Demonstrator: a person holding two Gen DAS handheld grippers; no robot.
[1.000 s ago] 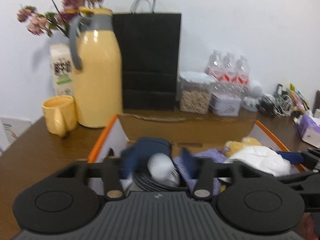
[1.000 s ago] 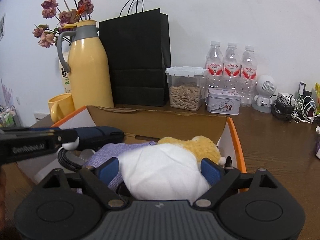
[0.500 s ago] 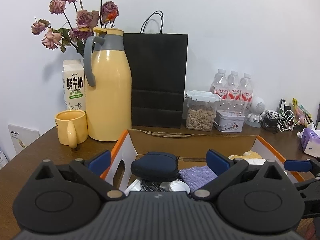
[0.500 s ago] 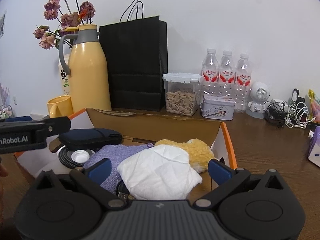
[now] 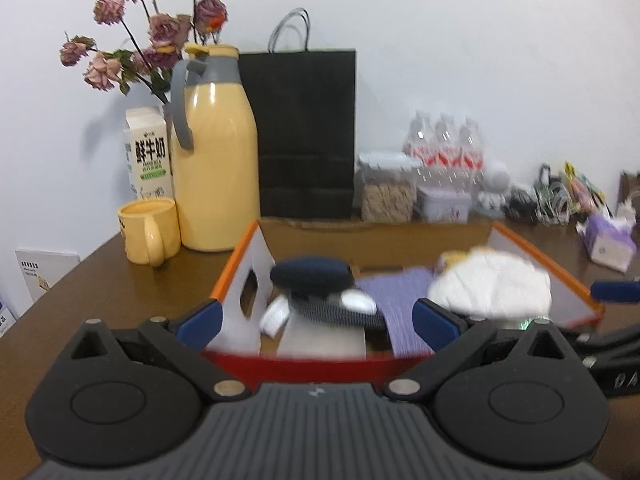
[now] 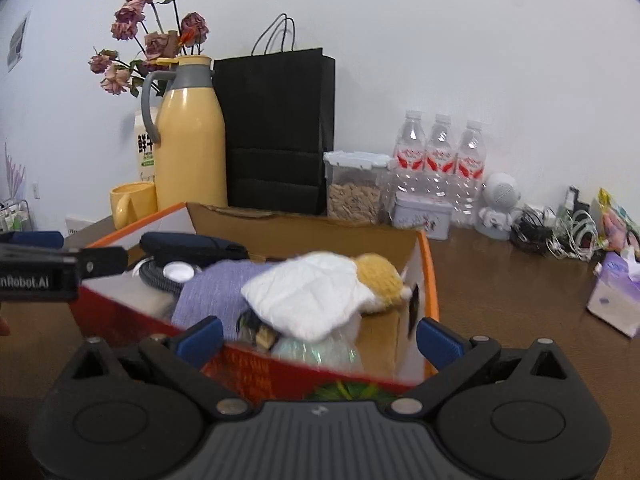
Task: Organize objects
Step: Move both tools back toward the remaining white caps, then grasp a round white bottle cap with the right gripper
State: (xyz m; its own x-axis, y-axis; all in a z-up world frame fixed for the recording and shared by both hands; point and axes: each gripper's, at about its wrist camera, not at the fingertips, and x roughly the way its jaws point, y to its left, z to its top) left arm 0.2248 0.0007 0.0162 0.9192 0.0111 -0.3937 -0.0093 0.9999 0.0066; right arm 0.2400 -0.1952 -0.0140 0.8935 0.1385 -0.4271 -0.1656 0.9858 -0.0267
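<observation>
Nearest the cameras, the left gripper (image 5: 316,322) and right gripper (image 6: 320,336) both have their fingers spread wide with nothing clamped, having just finished opening. Just past them the open cardboard box (image 6: 430,280) sits on the brown desk (image 6: 500,300), holding a navy case (image 5: 310,274), a coiled cable (image 5: 336,312), purple cloth (image 6: 216,292), a white cloth (image 6: 308,300) and a yellow plush (image 6: 380,274). Bare desk lies right of the box. Farther back, near the wall, stand a yellow mug (image 5: 148,230), yellow thermos (image 6: 188,140), black paper bag (image 6: 276,132) and a lidded jar (image 6: 354,186).
</observation>
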